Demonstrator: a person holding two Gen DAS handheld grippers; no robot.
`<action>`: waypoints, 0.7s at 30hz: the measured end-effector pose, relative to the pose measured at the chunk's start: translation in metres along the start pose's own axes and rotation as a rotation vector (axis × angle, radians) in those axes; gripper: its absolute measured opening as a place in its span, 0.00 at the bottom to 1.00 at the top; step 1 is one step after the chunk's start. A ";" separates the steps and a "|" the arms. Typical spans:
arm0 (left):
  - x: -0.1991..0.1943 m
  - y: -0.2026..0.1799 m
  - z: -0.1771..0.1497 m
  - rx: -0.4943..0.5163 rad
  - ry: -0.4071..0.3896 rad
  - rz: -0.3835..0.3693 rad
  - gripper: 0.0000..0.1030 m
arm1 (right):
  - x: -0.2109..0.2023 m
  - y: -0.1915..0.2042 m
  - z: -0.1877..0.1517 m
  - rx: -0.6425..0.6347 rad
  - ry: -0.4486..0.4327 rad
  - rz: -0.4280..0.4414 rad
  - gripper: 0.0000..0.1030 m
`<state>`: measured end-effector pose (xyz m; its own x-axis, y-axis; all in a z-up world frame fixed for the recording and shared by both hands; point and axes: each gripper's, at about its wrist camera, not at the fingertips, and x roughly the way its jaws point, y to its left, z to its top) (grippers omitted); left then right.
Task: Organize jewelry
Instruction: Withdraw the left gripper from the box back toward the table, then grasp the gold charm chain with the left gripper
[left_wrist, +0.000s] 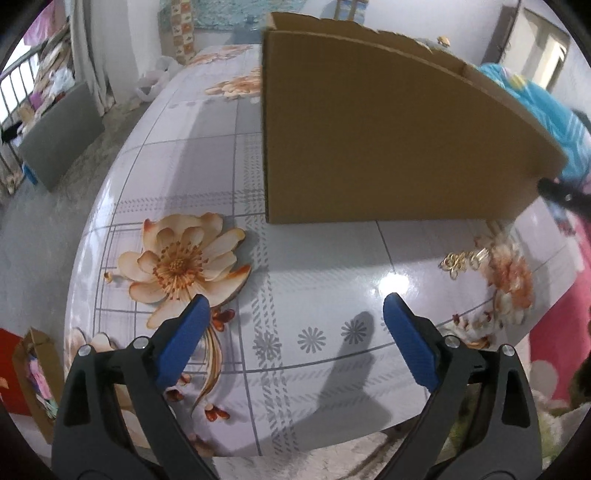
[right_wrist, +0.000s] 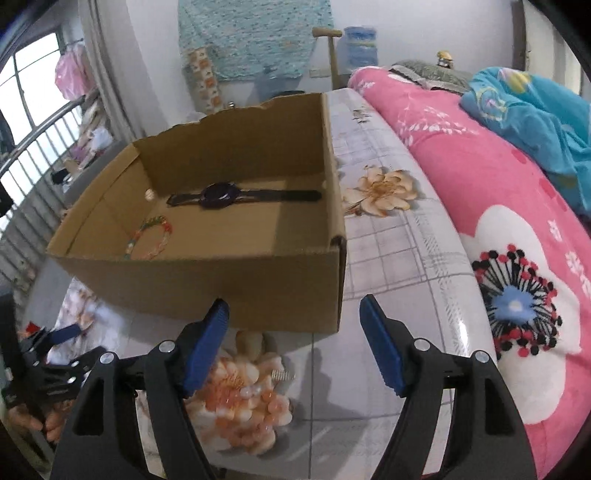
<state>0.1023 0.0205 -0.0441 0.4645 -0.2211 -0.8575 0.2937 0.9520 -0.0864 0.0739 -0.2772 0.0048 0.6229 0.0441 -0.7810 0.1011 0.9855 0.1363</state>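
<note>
An open cardboard box (right_wrist: 207, 266) stands on the flowered table. Inside it lie a black wristwatch (right_wrist: 221, 197) and a colourful beaded bracelet (right_wrist: 153, 236). In the left wrist view only the box's plain outer wall (left_wrist: 369, 140) shows. A gold-coloured piece of jewelry (left_wrist: 463, 260) lies on the table near the box's right corner, ahead and to the right of my left gripper (left_wrist: 295, 310), which is open and empty. My right gripper (right_wrist: 294, 306) hovers open and empty in front of the box's near right corner. A small silver piece (right_wrist: 282, 376) lies on the cloth below it.
A pink flowered blanket (right_wrist: 498, 221) and a blue one (right_wrist: 535, 110) lie along the table's right side. The table's edge (left_wrist: 92, 258) drops to the floor at the left, where a grey board (left_wrist: 59, 136) leans. A hand holds the left gripper (right_wrist: 72, 341) at the lower left.
</note>
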 end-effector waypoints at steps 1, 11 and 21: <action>0.001 -0.003 -0.001 0.020 0.001 0.008 0.91 | -0.001 0.000 -0.004 -0.016 0.006 -0.007 0.73; 0.001 -0.011 -0.005 0.083 -0.019 0.036 0.93 | 0.022 -0.001 -0.053 -0.148 0.148 -0.164 0.92; 0.008 -0.012 0.006 0.080 0.021 0.037 0.93 | 0.024 -0.002 -0.058 -0.192 0.148 -0.136 0.94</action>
<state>0.1072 0.0061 -0.0471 0.4589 -0.1803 -0.8700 0.3429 0.9393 -0.0138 0.0435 -0.2685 -0.0501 0.4924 -0.0809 -0.8666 0.0182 0.9964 -0.0827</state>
